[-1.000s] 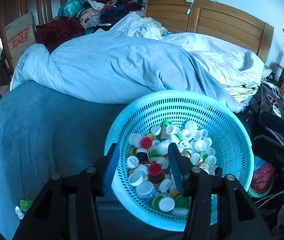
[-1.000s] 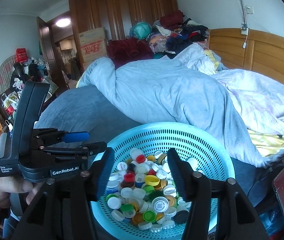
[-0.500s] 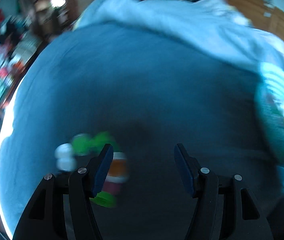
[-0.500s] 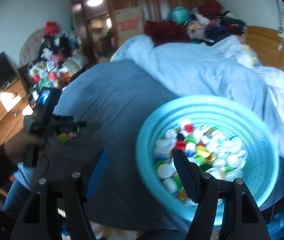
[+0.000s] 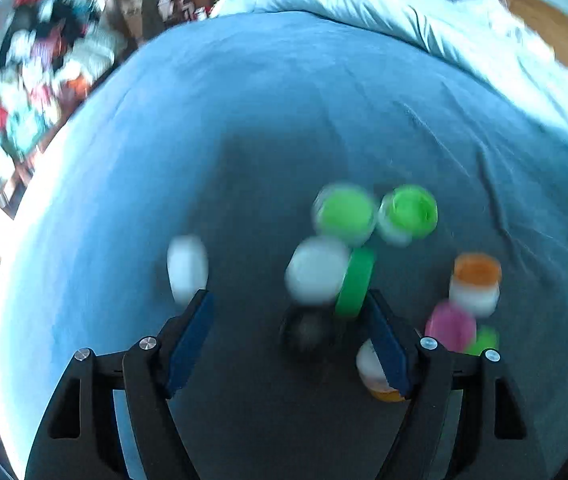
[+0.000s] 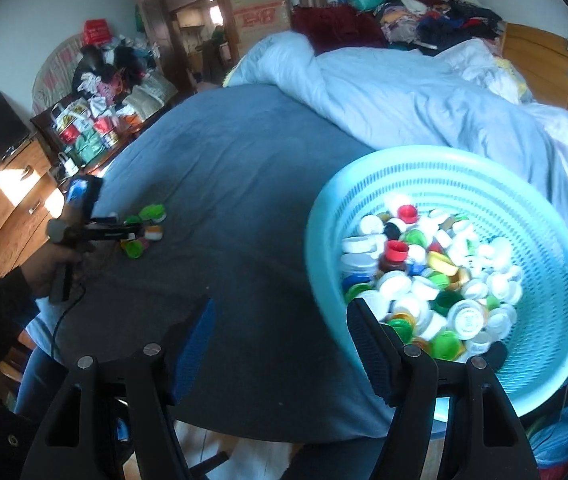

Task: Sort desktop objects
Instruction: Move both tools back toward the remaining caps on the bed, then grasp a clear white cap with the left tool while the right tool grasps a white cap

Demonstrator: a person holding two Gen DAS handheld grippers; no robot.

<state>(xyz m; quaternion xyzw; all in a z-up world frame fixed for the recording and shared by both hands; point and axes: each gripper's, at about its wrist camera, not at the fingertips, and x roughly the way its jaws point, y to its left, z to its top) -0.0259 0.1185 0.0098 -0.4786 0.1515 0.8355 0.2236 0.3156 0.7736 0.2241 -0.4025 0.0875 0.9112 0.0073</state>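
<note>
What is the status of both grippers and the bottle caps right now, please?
Left gripper open, jaws just widened over loose caps on the blanket. Right gripper open, empty, beside the basket. Nothing blocking.

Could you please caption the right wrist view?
Open right tongs beside a turquoise perforated plastic basket of bottle caps.

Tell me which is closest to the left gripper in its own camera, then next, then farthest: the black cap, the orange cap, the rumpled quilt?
From the left gripper:
1. Black cap: between the fingers, nearer the right one.
2. Orange cap: off to the right, on a white one.
3. Rumpled quilt: far across the bed, at the top.
</note>
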